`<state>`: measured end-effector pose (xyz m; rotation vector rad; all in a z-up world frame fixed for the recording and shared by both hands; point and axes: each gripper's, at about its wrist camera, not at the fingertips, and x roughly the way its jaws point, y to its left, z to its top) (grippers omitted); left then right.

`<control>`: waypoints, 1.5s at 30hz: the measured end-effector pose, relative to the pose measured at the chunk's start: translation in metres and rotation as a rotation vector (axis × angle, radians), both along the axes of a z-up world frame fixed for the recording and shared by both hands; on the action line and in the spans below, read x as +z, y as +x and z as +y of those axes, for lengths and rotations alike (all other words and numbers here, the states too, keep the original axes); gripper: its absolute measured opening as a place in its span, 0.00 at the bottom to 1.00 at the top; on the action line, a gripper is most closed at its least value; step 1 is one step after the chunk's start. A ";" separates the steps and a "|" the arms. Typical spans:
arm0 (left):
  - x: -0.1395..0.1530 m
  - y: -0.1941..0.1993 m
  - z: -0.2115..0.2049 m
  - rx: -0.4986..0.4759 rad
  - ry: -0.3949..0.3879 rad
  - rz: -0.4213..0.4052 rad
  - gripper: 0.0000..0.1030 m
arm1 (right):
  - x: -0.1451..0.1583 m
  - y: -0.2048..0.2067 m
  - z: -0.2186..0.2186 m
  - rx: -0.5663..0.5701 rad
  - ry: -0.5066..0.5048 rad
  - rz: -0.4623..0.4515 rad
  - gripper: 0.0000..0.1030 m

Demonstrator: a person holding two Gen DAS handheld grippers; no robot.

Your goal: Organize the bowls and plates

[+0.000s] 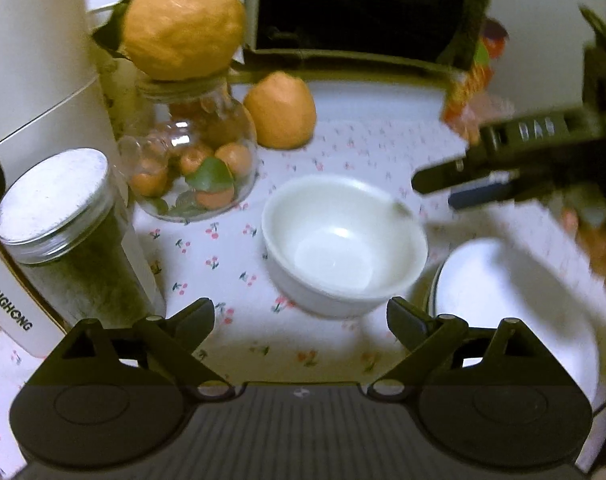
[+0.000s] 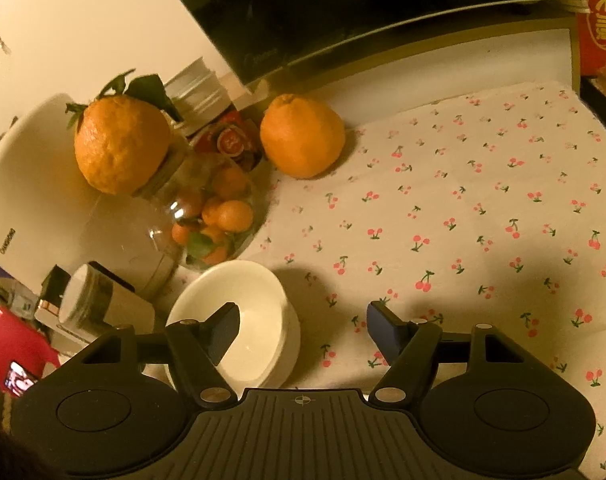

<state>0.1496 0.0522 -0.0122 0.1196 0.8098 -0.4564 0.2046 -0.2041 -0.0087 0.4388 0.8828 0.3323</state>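
White bowl [image 1: 345, 246] sits upright on the cherry-print tablecloth [image 2: 483, 208], just beside a white plate [image 1: 515, 304] at the left view's lower right — plate blurred, contact unclear. Left gripper [image 1: 301, 322] wide apart, holding nothing, bowl just ahead. Right gripper [image 2: 303, 330] likewise spread and empty; its left finger overlaps the bowl's rim in view. Behind the bowl: glass jar [image 1: 191, 160] of small oranges with a large orange [image 1: 183, 20] on its mouth, a second orange [image 1: 281, 110] on the cloth, a metal-lidded jar [image 1: 59, 216] — against a white appliance [image 1: 27, 40]. Dark microwave [image 1: 359, 4] at back.
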 end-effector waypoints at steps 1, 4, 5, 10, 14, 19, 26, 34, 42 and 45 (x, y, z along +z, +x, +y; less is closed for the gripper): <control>-0.003 0.000 -0.001 -0.011 0.023 -0.001 0.89 | -0.002 0.001 0.001 0.002 0.006 0.007 0.69; -0.009 0.002 -0.005 -0.029 0.064 0.000 0.89 | -0.008 0.005 0.005 0.001 0.033 0.032 0.69; -0.010 0.002 -0.007 -0.032 0.070 0.000 0.89 | -0.010 0.007 0.007 -0.001 0.041 0.039 0.69; -0.012 0.004 -0.013 -0.048 0.092 -0.017 0.89 | -0.012 0.011 0.016 0.000 0.040 0.033 0.69; -0.014 0.006 -0.018 -0.060 0.098 -0.023 0.88 | -0.014 0.015 0.021 -0.001 0.039 0.027 0.65; -0.019 0.008 -0.023 -0.077 0.107 -0.024 0.87 | -0.021 0.021 0.023 -0.015 0.053 0.047 0.49; -0.021 0.010 -0.027 -0.095 0.112 -0.028 0.84 | -0.029 0.026 0.025 -0.022 0.085 0.076 0.27; -0.018 0.008 -0.034 -0.130 0.114 -0.051 0.73 | -0.022 0.026 0.028 -0.007 0.075 0.042 0.20; -0.012 0.005 -0.034 -0.131 0.119 -0.073 0.72 | -0.010 0.020 0.028 0.002 0.077 0.009 0.20; -0.005 -0.001 -0.034 -0.127 0.112 -0.087 0.72 | -0.005 0.017 0.026 0.002 0.080 -0.005 0.20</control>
